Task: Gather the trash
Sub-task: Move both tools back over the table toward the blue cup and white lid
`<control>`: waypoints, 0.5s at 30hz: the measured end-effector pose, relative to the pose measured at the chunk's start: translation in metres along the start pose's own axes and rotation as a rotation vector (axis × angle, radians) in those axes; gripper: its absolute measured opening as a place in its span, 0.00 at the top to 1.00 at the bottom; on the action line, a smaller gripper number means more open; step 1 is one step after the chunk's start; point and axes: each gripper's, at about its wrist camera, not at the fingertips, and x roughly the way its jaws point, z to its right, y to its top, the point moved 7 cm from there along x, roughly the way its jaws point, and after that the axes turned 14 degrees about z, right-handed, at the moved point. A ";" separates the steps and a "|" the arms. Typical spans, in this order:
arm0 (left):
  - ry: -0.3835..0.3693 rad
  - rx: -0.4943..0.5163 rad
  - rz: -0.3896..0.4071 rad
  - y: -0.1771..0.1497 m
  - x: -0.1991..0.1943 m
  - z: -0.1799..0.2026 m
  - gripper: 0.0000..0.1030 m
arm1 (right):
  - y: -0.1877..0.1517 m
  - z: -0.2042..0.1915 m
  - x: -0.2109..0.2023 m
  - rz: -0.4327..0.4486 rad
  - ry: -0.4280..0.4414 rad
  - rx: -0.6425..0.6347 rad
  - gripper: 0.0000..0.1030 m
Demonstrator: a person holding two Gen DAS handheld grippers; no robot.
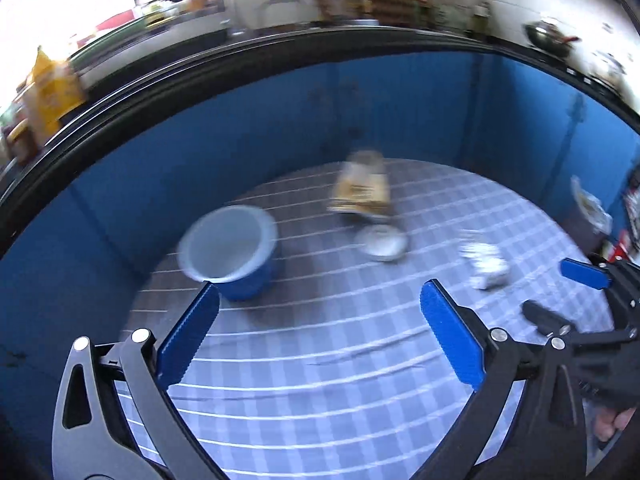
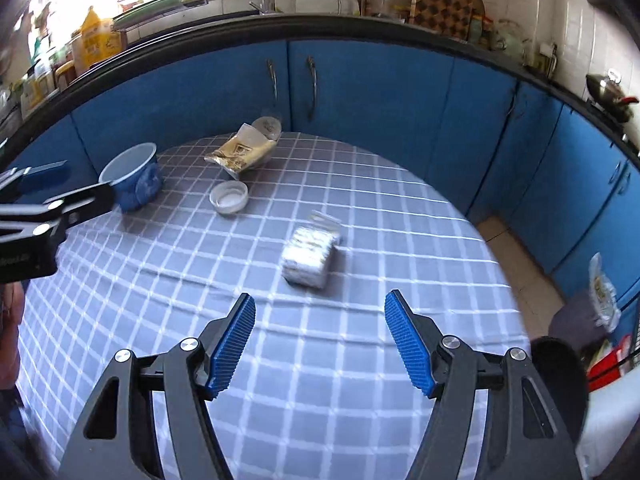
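A round table under a grey checked cloth (image 1: 320, 380) (image 2: 160, 280) carries the trash. A blue bin (image 1: 230, 252) (image 2: 132, 176) stands at its far left. A tan wrapper (image 1: 360, 192) (image 2: 240, 154) lies at the far edge, with a white lid (image 1: 382, 242) (image 2: 229, 197) just in front of it. A silvery crumpled packet (image 1: 486, 266) (image 2: 310, 256) lies mid-table. My left gripper (image 1: 320, 292) (image 2: 68, 184) hovers open and empty, short of the bin and lid. My right gripper (image 2: 320, 300) (image 1: 560, 294) is open and empty just short of the packet.
Blue cabinets (image 2: 380, 92) under a black counter edge curve round the far side of the table. A clear cup (image 2: 268, 126) lies behind the wrapper. Tiled floor (image 2: 516, 264) shows at the right, where a plastic bag (image 2: 604, 296) hangs.
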 end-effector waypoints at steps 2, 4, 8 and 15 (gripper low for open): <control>0.020 -0.027 -0.019 -0.004 0.011 -0.021 0.04 | 0.004 -0.006 0.016 -0.017 -0.004 0.014 0.36; 0.027 -0.056 -0.040 -0.009 0.023 -0.037 0.04 | 0.006 -0.009 0.030 -0.033 -0.011 0.028 0.36; 0.020 -0.090 -0.085 -0.019 0.052 -0.056 0.04 | 0.007 -0.008 0.055 -0.070 -0.020 0.071 0.36; 0.004 -0.094 -0.106 -0.025 0.085 -0.060 0.03 | 0.032 -0.027 0.068 0.004 -0.003 0.019 0.36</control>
